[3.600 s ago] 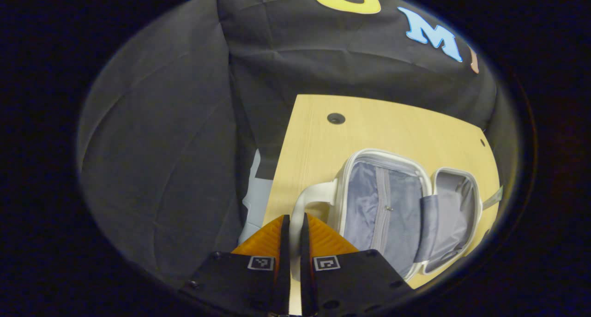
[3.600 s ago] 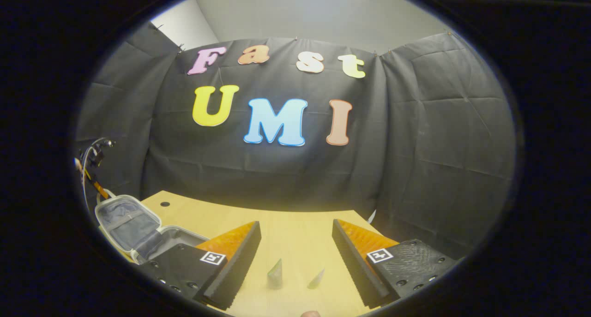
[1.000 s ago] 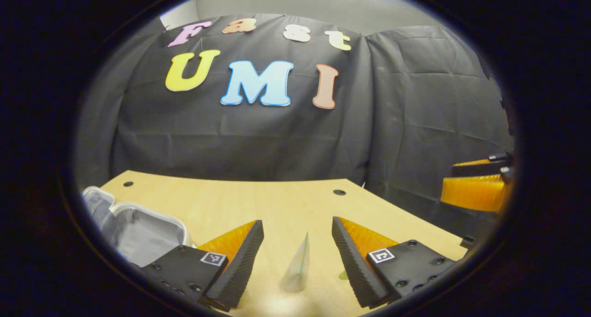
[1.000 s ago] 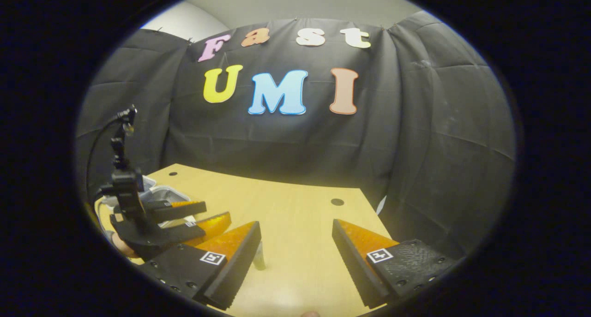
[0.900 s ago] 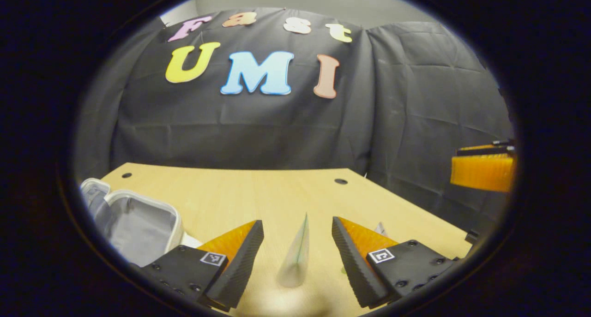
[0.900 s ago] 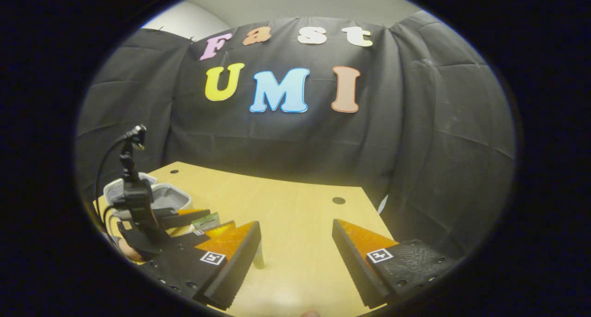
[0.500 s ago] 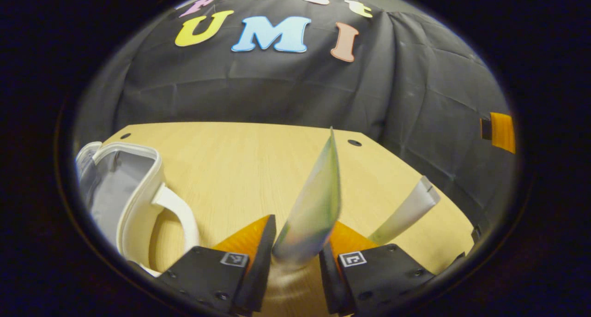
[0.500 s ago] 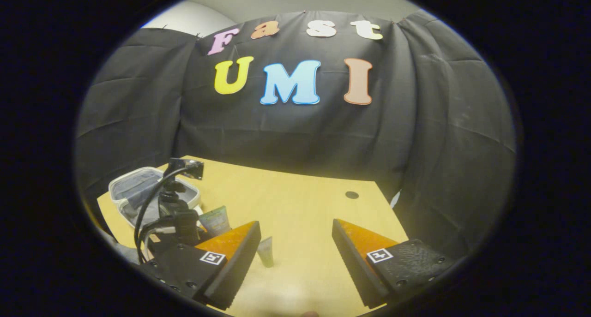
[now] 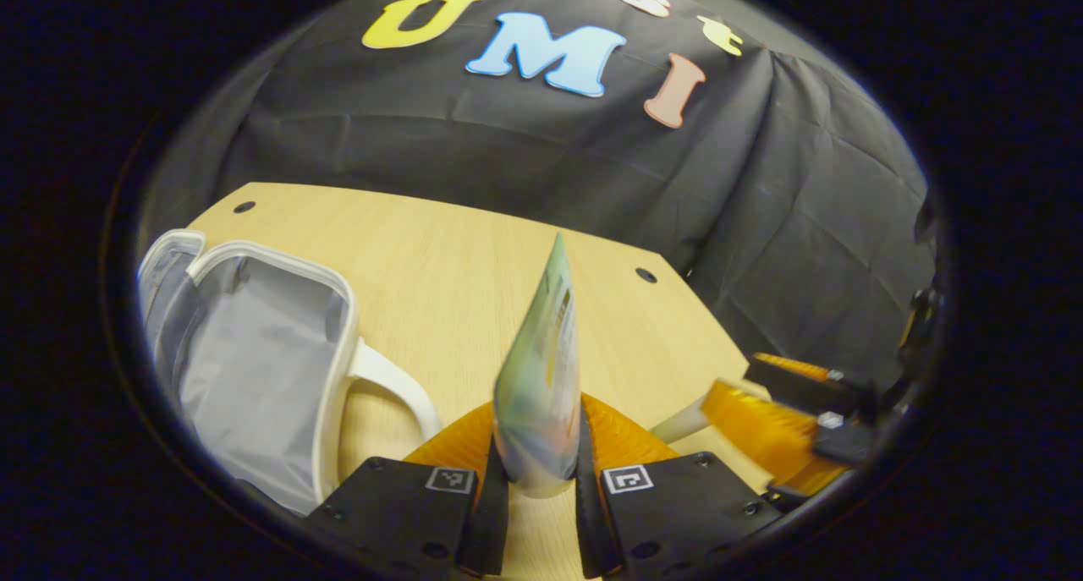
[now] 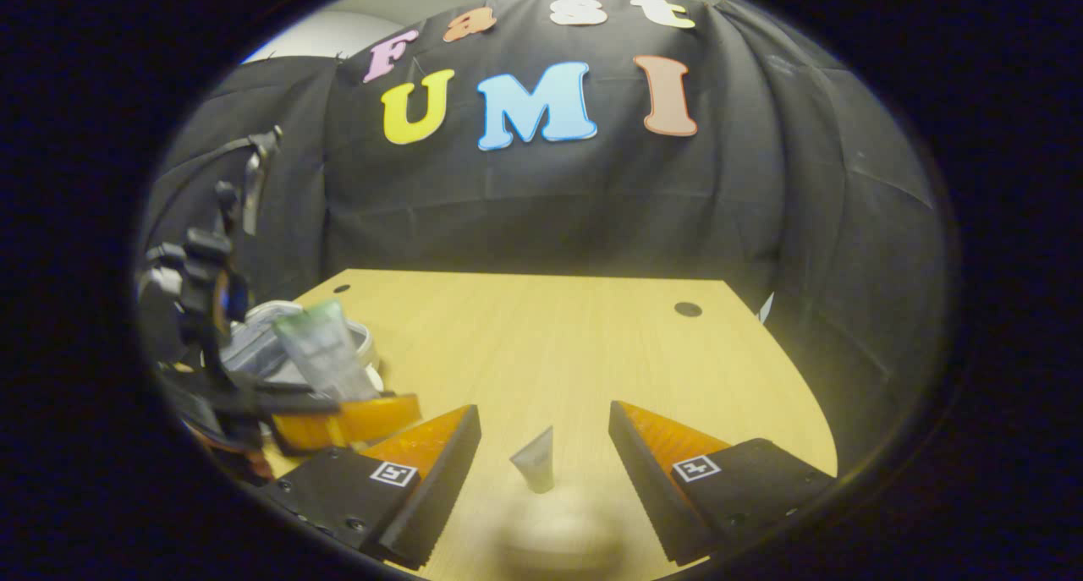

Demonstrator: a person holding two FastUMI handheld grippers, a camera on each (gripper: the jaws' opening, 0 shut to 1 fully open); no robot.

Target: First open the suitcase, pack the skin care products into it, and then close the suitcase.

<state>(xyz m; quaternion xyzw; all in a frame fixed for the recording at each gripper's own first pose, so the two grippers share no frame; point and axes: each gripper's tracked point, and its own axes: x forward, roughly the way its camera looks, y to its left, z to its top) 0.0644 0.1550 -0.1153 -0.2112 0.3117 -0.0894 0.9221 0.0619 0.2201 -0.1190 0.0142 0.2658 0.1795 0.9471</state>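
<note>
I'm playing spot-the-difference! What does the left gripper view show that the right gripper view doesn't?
Left gripper view: the open suitcase up close, with its grey lining and white handle, and the left gripper shut on the green tube.
Right gripper view: the right gripper, open around a small tube that stands on the table, not touching it.
Both: the table, the suitcase and the green tube.
</note>
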